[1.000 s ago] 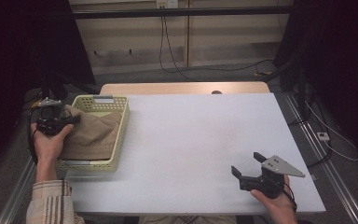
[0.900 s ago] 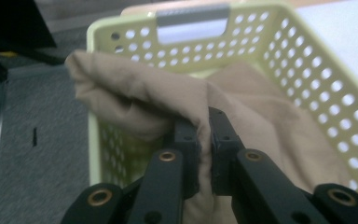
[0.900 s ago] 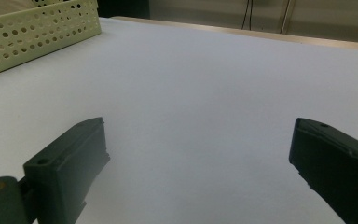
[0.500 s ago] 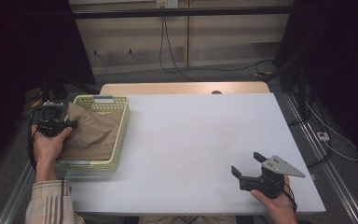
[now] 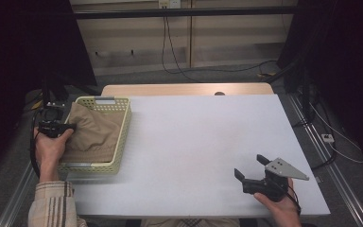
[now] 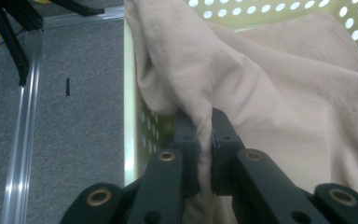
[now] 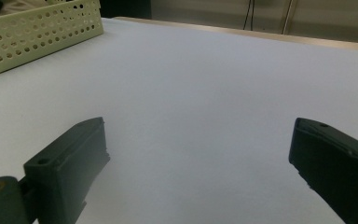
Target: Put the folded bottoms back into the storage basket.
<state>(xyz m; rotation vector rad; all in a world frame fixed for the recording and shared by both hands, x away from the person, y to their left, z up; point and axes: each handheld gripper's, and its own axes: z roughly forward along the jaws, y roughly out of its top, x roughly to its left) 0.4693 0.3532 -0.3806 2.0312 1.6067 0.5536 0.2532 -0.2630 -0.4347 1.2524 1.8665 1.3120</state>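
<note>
Clamping a fold of the beige cloth between its two black jaws, the left gripper sat at the lower centre of the left gripper view, with the pinched fabric rising out of the jaws toward the upper left of the frame and draping over the near wall of the pale yellow perforated basket. In the high view, the left gripper lay at the left edge of the basket, which stood at the left side of the white table and contained the cloth. At the lower right of that frame, the right gripper rested on the table, its jaws set wide apart with nothing between them, well apart from the basket
</note>
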